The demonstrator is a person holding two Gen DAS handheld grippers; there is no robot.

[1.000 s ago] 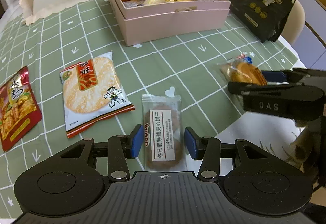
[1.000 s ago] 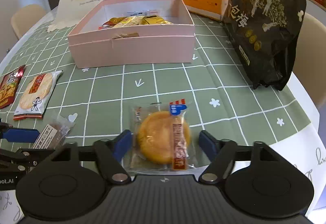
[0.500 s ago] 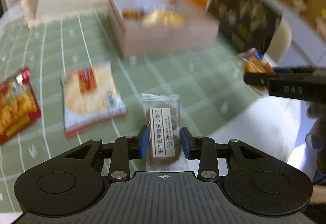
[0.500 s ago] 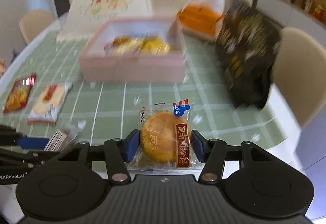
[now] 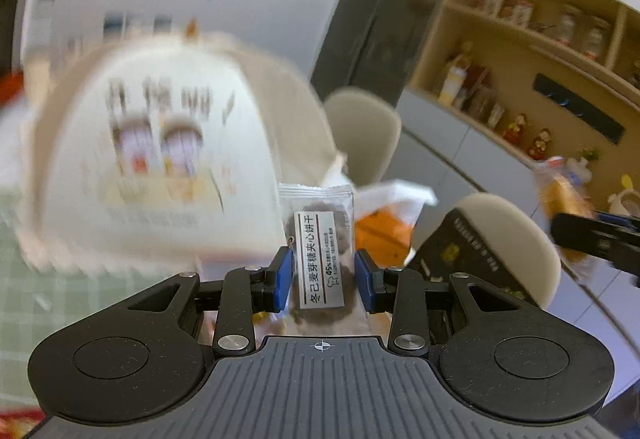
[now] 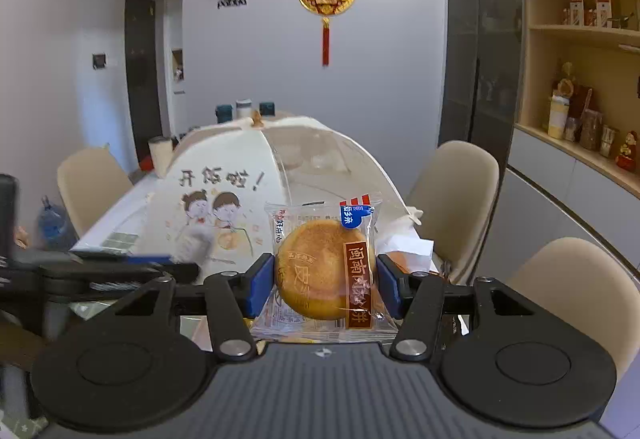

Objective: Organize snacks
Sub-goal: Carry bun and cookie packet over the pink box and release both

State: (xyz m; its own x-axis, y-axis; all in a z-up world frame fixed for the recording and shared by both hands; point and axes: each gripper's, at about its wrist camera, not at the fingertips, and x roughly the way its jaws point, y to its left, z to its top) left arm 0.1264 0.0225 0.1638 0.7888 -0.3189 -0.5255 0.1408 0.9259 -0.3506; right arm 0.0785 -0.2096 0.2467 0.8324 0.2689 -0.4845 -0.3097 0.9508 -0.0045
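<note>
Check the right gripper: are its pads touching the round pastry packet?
Touching. The right wrist view shows both blue pads pressed against the sides of the round pastry packet, held by the right gripper.

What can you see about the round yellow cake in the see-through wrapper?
The round golden pastry sits sealed in a clear, crinkly plastic wrapper with a brown strip of gold Chinese writing down its right side and a blue tag with red and white stripes at the top. Its crust looks baked, darker on top, with a faint stamped pattern. The right gripper pinches it between two blue pads, which press on the left and right sides. It stands upright, held up in the air, facing the camera, with the white food cover behind it.
</note>
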